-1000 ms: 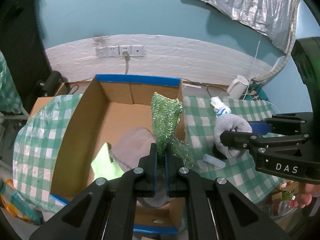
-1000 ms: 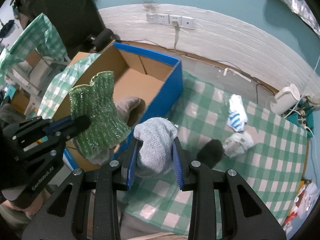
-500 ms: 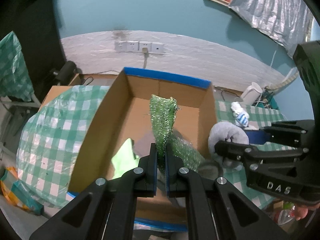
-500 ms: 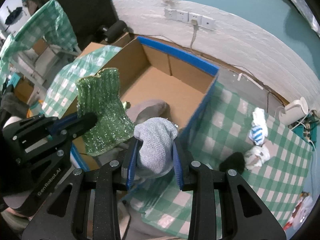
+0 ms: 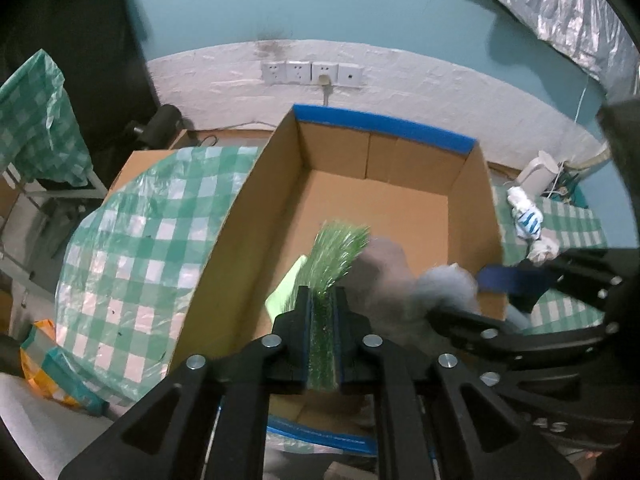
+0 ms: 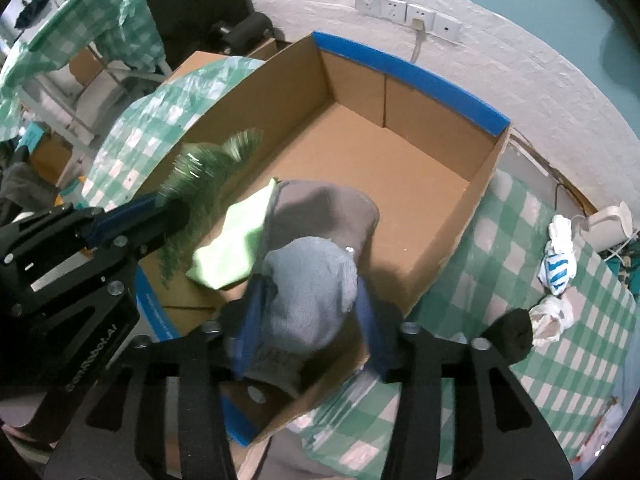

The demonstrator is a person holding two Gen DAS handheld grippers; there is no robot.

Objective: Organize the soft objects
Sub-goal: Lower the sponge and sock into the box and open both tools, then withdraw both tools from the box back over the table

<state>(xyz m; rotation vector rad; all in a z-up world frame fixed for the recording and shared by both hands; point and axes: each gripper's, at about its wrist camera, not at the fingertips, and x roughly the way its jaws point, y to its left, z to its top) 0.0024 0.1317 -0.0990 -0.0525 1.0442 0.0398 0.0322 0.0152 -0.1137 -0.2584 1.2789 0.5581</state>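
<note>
My left gripper is shut on a green sparkly cloth, held over the near part of the open cardboard box. The cloth is motion-blurred and also shows in the right wrist view. My right gripper is shut on a rolled grey sock above the box's near edge; the sock shows blurred in the left wrist view. Inside the box lie a grey cloth and a light green cloth.
On the green checked tablecloth right of the box lie a white-and-blue striped sock, a white bundle and a black sock. A white kettle stands by the wall. Wall sockets are behind the box.
Both grippers have moved left and forward over the box with their loads. The green cloth has tipped lower and now blurs with motion. The right gripper's sock has come over the box's near edge.
</note>
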